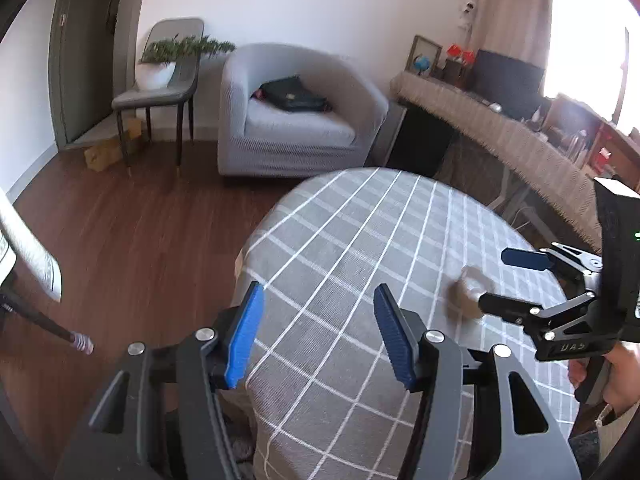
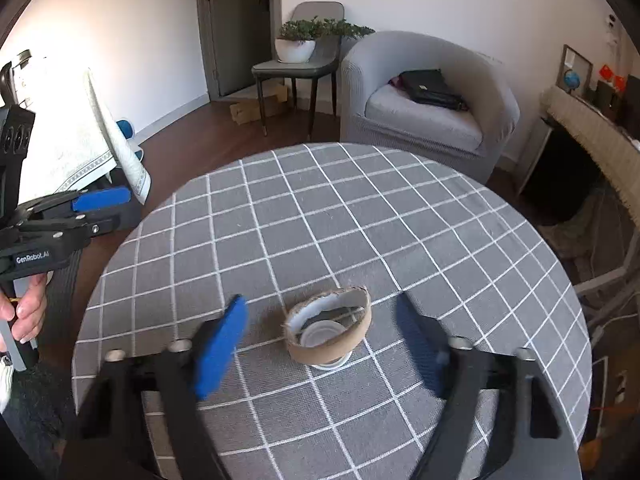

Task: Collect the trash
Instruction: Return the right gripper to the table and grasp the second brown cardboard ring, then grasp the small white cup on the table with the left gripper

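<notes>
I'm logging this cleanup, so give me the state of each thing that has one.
Paper cup: squashed, resting on the table, ungripped.
Left claw: open, empty.
Right claw: open, either side of the cup, not pressing.
Door: shut.
Armchair: holds a black bag.

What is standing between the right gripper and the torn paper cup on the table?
Nothing visible. The right gripper is open, and the torn paper cup lies between its fingers on bare checked tablecloth.
</notes>
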The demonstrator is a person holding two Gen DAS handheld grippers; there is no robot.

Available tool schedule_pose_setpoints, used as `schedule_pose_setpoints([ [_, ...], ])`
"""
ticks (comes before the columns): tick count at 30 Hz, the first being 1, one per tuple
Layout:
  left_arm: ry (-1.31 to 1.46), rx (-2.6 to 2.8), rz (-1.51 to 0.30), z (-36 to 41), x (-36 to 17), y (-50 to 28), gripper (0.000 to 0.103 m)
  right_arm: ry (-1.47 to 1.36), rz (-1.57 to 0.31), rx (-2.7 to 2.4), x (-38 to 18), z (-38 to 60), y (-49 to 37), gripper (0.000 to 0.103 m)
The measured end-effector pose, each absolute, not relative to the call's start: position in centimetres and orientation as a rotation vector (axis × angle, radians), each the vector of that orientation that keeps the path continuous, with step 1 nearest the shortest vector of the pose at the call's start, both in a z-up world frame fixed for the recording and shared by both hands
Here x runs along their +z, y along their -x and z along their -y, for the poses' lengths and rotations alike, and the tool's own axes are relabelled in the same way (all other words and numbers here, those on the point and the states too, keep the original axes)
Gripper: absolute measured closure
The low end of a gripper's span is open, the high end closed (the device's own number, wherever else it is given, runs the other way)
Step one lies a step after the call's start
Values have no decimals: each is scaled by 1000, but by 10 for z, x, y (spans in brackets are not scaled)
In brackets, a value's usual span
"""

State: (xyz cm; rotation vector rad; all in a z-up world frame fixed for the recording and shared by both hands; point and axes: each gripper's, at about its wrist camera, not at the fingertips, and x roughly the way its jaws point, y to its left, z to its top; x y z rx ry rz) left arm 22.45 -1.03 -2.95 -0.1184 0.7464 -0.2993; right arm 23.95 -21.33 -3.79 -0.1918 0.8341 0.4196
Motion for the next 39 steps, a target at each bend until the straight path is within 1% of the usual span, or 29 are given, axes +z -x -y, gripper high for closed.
schedule_pose_setpoints([
  [7, 125, -316, -775, 20, -35, -226, 43, 188, -870, 431, -51, 210, -249, 34],
  [8, 122, -322, -772, 22, -34, -225, 43, 191, -869, 429, -51, 209, -250, 35],
  [9, 120, -329, -769, 24, -33, -224, 43, 187, -873, 430, -53, 208, -251, 44],
  [12, 111, -352, -763, 31, -29, -221, 42, 215, -889, 410, -58, 203, -255, 55],
  [13, 104, -360, -762, 35, -28, -220, 42, 204, -886, 417, -58, 204, -254, 56],
  [25, 41, -433, -799, 85, -35, -221, 41, -18, -806, 435, -34, 253, -260, 57],
  [31, -23, -471, -822, 125, -39, -226, 40, -103, -800, 382, -36, 294, -262, 57],
  [35, -125, -488, -859, 160, -45, -226, 40, -122, -801, 367, -38, 311, -260, 57],
  [39, -178, -477, -873, 179, -50, -230, 43, -137, -804, 365, -41, 323, -258, 57],
])
